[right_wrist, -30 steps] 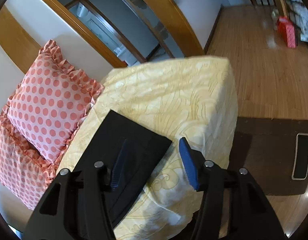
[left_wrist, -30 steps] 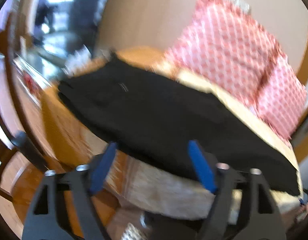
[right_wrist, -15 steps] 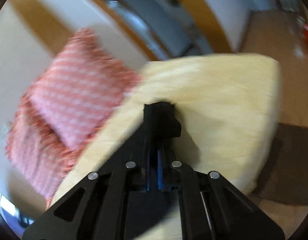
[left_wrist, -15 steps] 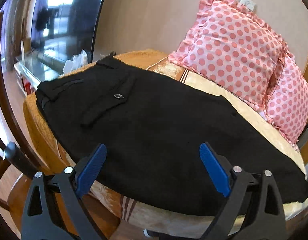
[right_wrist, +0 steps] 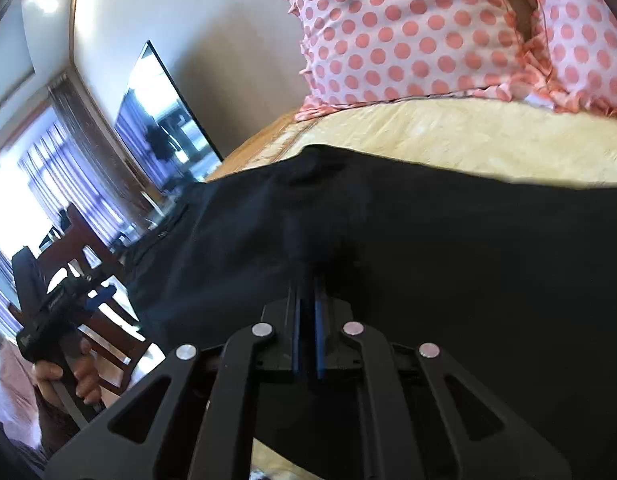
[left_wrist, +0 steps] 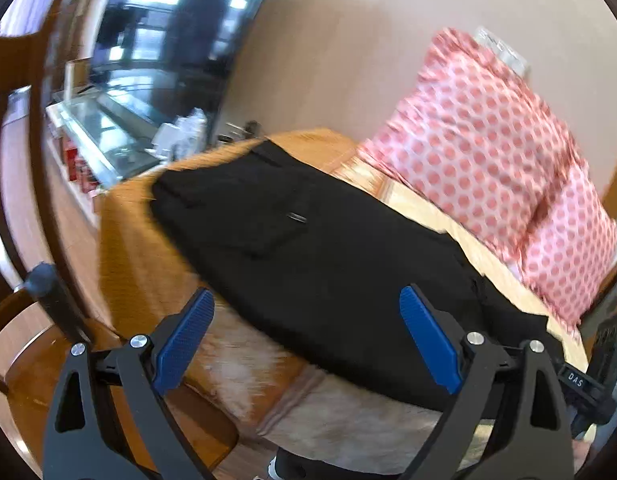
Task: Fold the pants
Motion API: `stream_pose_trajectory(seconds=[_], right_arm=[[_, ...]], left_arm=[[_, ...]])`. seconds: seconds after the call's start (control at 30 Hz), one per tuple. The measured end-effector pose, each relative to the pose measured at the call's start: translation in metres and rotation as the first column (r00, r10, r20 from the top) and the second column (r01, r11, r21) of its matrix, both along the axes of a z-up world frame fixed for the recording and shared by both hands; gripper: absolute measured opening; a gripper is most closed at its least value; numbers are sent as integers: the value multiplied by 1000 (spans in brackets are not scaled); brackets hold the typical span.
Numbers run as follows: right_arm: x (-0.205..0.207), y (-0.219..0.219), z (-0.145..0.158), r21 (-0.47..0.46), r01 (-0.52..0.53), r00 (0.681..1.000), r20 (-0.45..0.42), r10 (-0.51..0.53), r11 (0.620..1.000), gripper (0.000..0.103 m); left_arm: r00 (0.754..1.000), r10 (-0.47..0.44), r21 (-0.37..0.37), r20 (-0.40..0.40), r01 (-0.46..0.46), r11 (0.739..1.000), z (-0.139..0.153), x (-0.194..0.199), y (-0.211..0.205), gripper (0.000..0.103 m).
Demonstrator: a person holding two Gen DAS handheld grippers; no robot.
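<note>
Left wrist view: the left gripper (left_wrist: pixel 304 336) hovers with its blue fingers (left_wrist: pixel 184 340) spread wide and holding nothing, just off the near edge of the bed (left_wrist: pixel 140 240). The black pants (left_wrist: pixel 328 264) lie flat on the bed, directly ahead of and slightly above the fingertips; their long axis runs from the waistband end at upper left, where a back pocket with a button (left_wrist: pixel 296 217) shows, to the leg end at lower right. Two pink dotted pillows (left_wrist: pixel 480 148) stand against the wall beyond the pants. Right wrist view: the right gripper (right_wrist: pixel 306 280) is clamped, its fingers pressed together on a bunched fold of the pants (right_wrist: pixel 428 260), which fill the field ahead and to the right; the cloth rises in a small peak just past the fingertips. The pillows (right_wrist: pixel 428 40) sit beyond the yellow bed cover (right_wrist: pixel 468 140). The left gripper (right_wrist: pixel 88 296), held in a hand (right_wrist: pixel 64 376), appears at far left, beside the waistband end and apart from the cloth. Judgement: the right gripper holds the leg end, and the fold likely carries it along the long axis toward the waistband, near which the left gripper waits free.
</note>
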State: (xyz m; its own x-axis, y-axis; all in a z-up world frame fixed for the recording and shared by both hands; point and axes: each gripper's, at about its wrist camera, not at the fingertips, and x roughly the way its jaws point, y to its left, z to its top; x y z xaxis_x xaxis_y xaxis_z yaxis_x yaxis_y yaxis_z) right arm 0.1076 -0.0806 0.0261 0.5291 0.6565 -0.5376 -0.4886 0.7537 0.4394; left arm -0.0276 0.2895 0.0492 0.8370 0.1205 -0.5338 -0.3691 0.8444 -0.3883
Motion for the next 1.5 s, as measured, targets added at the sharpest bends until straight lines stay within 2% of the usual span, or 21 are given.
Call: stream_pose_trajectory(seconds=[0.17, 0.2, 0.23, 0.27, 0.33, 0.37, 0.4, 0.47, 0.5, 0.53, 0.57, 0.6, 0.63, 0.73, 0.83, 0.97, 1.1, 1.17, 1.37, 1.43, 1.5], right_arm=[[-12, 5, 16, 24, 48, 995, 92, -50, 999, 6], [-12, 13, 14, 6, 36, 995, 95, -37, 999, 7], [-9, 30, 12, -50, 4, 995, 97, 1, 999, 7], [-13, 48, 5, -133, -52, 993, 96, 66, 990, 11], [-24, 63, -4, -199, -115, 987, 91, 135, 973, 27], [-32, 68, -6, -203, -156, 980, 87, 177, 967, 50], [-37, 68, -5, -196, -164, 977, 100, 186, 967, 61], [-44, 63, 3, -168, -145, 973, 154, 171, 975, 62], [-44, 57, 6, -141, -120, 974, 177, 144, 983, 66], [-41, 55, 6, -135, -108, 977, 169, 130, 985, 70], [-34, 57, 0, -173, -114, 984, 117, 135, 978, 73], [-25, 61, -13, -213, -131, 989, 47, 144, 968, 73], [-28, 57, -14, -191, -124, 987, 79, 141, 974, 72], [-28, 49, -16, -151, -118, 990, 64, 128, 982, 73], [-25, 46, -18, -121, -123, 990, 53, 130, 985, 73], [-32, 50, -15, -134, -123, 989, 62, 133, 983, 74], [-28, 50, -16, -132, -126, 989, 64, 135, 983, 75], [-28, 50, -16, -132, -128, 988, 65, 138, 983, 76], [-28, 52, -15, -127, -132, 987, 75, 143, 983, 77], [-28, 52, -15, -123, -134, 986, 79, 144, 983, 77], [-29, 51, -15, -115, -134, 986, 81, 144, 984, 77]], left_arm=[[997, 81, -83, -15, -82, 993, -12, -7, 35, 95], [996, 84, -108, -15, -85, 991, -15, -6, 39, 95], [997, 78, -141, -15, -80, 987, -19, -4, 42, 95], [997, 70, -165, -16, -72, 984, -22, -2, 43, 95], [998, 51, -195, -22, -54, 979, -27, 1, 44, 95], [999, 44, -200, -22, -48, 979, -28, 2, 44, 95], [999, 38, -203, -22, -41, 978, -29, 3, 43, 95], [1000, 20, -220, -14, -23, 975, -30, 4, 43, 95], [1000, 11, -233, -10, -13, 972, -31, 5, 43, 95], [1000, 4, -240, -7, -5, 971, -31, 6, 44, 95], [1000, -1, -243, -9, -1, 970, -30, 8, 44, 95], [1000, 2, -241, -11, -4, 970, -29, 9, 45, 95], [1000, 5, -236, -11, -8, 972, -28, 10, 46, 95], [1000, 23, -233, -1, -22, 972, -23, 13, 51, 95], [1000, 25, -271, -13, -28, 962, -24, 20, 61, 95], [999, 12, -330, -37, -23, 944, -28, 31, 69, 96], [998, 24, -322, -64, -43, 946, -27, 33, 66, 96], [998, 15, -341, -54, -33, 939, -23, 33, 63, 96], [1000, -4, -322, -26, -5, 947, -9, 40, 50, 96], [1000, 8, -333, -19, -14, 943, -9, 41, 54, 92], [997, 63, -356, -47, -75, 932, -16, 42, 62, 75]])
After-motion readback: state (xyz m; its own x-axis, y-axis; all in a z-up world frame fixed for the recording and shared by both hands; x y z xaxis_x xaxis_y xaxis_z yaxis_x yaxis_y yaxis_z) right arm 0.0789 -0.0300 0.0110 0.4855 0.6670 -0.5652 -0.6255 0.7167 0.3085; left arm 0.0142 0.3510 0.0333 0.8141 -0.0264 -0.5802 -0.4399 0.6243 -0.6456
